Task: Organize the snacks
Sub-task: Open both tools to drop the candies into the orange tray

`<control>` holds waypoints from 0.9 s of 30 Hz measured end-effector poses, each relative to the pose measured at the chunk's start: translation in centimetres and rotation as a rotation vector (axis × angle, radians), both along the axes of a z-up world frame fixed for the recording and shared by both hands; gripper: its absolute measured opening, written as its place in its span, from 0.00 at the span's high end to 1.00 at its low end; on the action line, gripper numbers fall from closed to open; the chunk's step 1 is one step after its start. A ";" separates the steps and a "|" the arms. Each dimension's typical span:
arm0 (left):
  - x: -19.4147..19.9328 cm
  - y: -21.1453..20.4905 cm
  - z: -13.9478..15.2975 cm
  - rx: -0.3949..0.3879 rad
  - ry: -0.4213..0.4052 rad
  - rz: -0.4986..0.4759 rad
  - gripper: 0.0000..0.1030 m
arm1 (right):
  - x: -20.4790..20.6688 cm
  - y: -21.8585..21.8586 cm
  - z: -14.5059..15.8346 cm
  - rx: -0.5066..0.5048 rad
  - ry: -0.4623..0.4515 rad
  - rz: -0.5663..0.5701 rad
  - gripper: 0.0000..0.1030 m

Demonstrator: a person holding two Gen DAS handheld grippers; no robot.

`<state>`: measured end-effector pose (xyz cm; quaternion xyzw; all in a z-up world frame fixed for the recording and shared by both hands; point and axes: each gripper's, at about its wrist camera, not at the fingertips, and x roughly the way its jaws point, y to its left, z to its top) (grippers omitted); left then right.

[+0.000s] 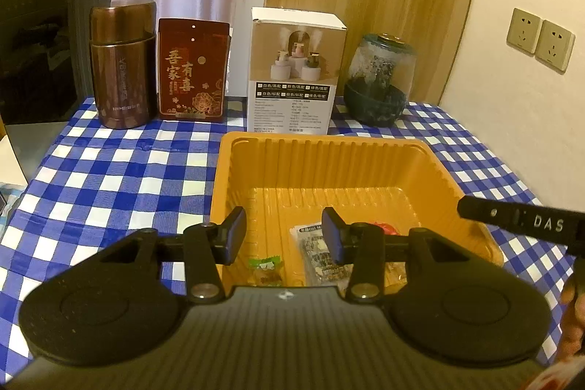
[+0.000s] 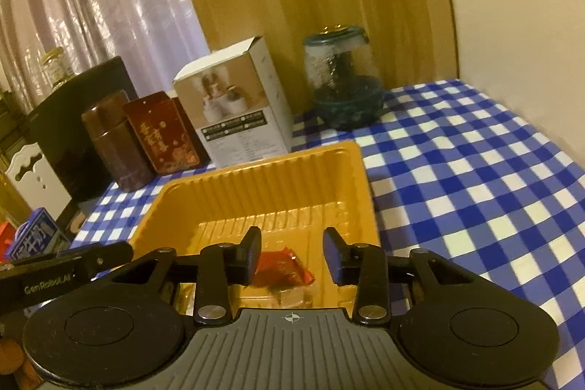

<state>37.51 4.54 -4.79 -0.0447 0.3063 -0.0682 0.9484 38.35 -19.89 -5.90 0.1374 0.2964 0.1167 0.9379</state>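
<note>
A yellow plastic tray (image 1: 329, 152) sits on the blue checked tablecloth and holds snacks. In the left wrist view a green-wrapped candy (image 1: 265, 265) and a grey printed packet (image 1: 316, 254) lie in its near end, with a red snack (image 1: 385, 228) partly hidden behind the right finger. My left gripper (image 1: 285, 236) is open and empty above them. In the right wrist view a red wrapper (image 2: 285, 267) and a clear-wrapped snack (image 2: 290, 296) lie in the tray (image 2: 256, 181). My right gripper (image 2: 292, 253) is open and empty above the red wrapper.
Along the back stand a brown tin (image 1: 122, 64), a dark red box (image 1: 192, 72), a white carton (image 1: 292, 72) and a glass jar (image 1: 378, 79). A black appliance (image 1: 44, 53) is at the left. The other gripper's body (image 1: 523, 222) shows at the right.
</note>
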 end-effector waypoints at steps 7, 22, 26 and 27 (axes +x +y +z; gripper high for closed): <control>-1.2 -0.2 0.8 0.008 -0.015 -0.002 0.60 | -1.3 -0.1 0.7 -0.036 -0.035 -0.016 0.62; -8.6 -2.0 2.1 -0.008 -0.019 -0.035 0.60 | -8.5 0.3 2.5 -0.112 -0.037 -0.003 0.61; -11.2 -2.0 2.5 -0.012 -0.018 -0.028 0.60 | -11.2 0.0 2.7 -0.122 -0.034 0.003 0.57; -11.9 -2.0 2.6 -0.011 -0.019 -0.026 0.60 | -11.9 -0.1 2.7 -0.124 -0.034 0.002 0.52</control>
